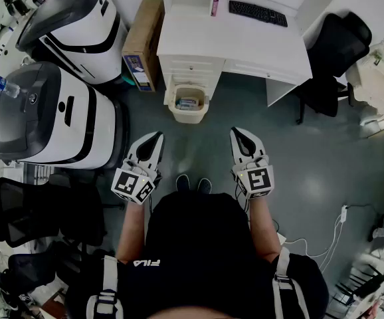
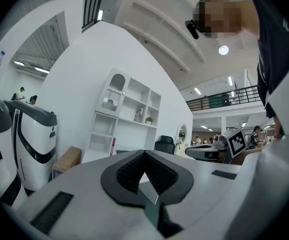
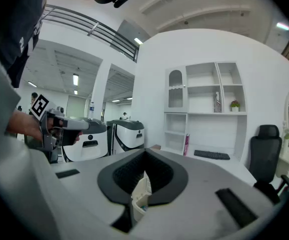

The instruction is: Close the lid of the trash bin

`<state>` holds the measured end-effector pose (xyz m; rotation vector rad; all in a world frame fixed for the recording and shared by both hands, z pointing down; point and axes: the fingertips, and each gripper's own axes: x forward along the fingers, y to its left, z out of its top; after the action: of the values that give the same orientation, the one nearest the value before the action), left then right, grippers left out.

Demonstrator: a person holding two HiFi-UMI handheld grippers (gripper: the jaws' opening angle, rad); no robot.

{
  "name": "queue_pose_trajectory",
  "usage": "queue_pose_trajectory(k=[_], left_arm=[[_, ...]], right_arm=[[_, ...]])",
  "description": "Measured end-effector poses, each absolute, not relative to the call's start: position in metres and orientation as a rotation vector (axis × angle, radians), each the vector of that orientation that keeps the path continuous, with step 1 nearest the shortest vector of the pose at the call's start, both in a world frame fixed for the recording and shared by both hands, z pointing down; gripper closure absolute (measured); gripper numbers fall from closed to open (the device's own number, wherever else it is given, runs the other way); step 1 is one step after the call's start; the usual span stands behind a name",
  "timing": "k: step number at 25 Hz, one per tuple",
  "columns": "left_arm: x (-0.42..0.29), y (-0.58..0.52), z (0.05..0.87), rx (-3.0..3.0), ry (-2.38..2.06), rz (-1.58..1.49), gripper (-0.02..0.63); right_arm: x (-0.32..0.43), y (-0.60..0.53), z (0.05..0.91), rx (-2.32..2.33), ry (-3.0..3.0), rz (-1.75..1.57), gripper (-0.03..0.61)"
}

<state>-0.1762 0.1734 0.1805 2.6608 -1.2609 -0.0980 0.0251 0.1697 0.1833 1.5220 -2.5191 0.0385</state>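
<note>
A small beige trash bin (image 1: pixel 191 117) stands open on the floor against the front of the white desk (image 1: pixel 232 42), with some rubbish showing inside. Both grippers hover level in front of the person, short of the bin. My left gripper (image 1: pixel 157 137) is shut and empty, below and left of the bin; in the left gripper view (image 2: pixel 144 153) its tips meet. At the bin's lower right my right gripper (image 1: pixel 235 133) is also shut with nothing held. In the right gripper view (image 3: pixel 144 152) the bin (image 3: pixel 139 194) shows through the gap behind the tips.
A keyboard (image 1: pixel 258 12) lies on the desk. A cardboard box (image 1: pixel 143 42) leans left of the desk. Two large white-and-black machines (image 1: pixel 52 121) (image 1: pixel 72 22) fill the left, a water bottle (image 1: pixel 4 86) on one. A black office chair (image 1: pixel 331 52) stands at the right.
</note>
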Motion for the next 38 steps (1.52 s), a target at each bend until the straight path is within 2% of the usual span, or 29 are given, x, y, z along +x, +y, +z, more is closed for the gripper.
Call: queue_pose_trajectory(k=[24, 25, 26, 28, 30, 31, 32, 38], left_arm=[[-0.163, 0.186, 0.173, 2.631, -1.357, -0.101, 0.61], [-0.162, 0.185, 0.172, 2.63, -1.37, -0.097, 0.599], [-0.161, 0.184, 0.172, 2.627, -1.376, -0.096, 0.552], [-0.16, 0.18, 0.173, 2.603, -1.37, -0.107, 0.375], [-0.161, 0.176, 0.172, 2.574, -1.381, -0.132, 0.259], [-0.162, 0.175, 0.171, 2.571, -1.392, -0.132, 0.222], [-0.163, 0.175, 0.172, 2.578, -1.401, -0.122, 0.201], [-0.156, 0.178, 0.177, 2.612, -1.389, -0.077, 0.198]], right_arm=[[0.047, 0.185, 0.186, 1.511, -2.564, 0.083, 0.573], [0.049, 0.185, 0.187, 1.512, -2.559, 0.086, 0.573], [0.05, 0.185, 0.187, 1.517, -2.554, 0.094, 0.572], [0.054, 0.183, 0.189, 1.526, -2.548, 0.124, 0.572], [0.057, 0.182, 0.19, 1.533, -2.546, 0.162, 0.572], [0.058, 0.181, 0.191, 1.535, -2.549, 0.179, 0.572], [0.059, 0.181, 0.192, 1.538, -2.553, 0.193, 0.572], [0.063, 0.179, 0.198, 1.539, -2.564, 0.231, 0.572]])
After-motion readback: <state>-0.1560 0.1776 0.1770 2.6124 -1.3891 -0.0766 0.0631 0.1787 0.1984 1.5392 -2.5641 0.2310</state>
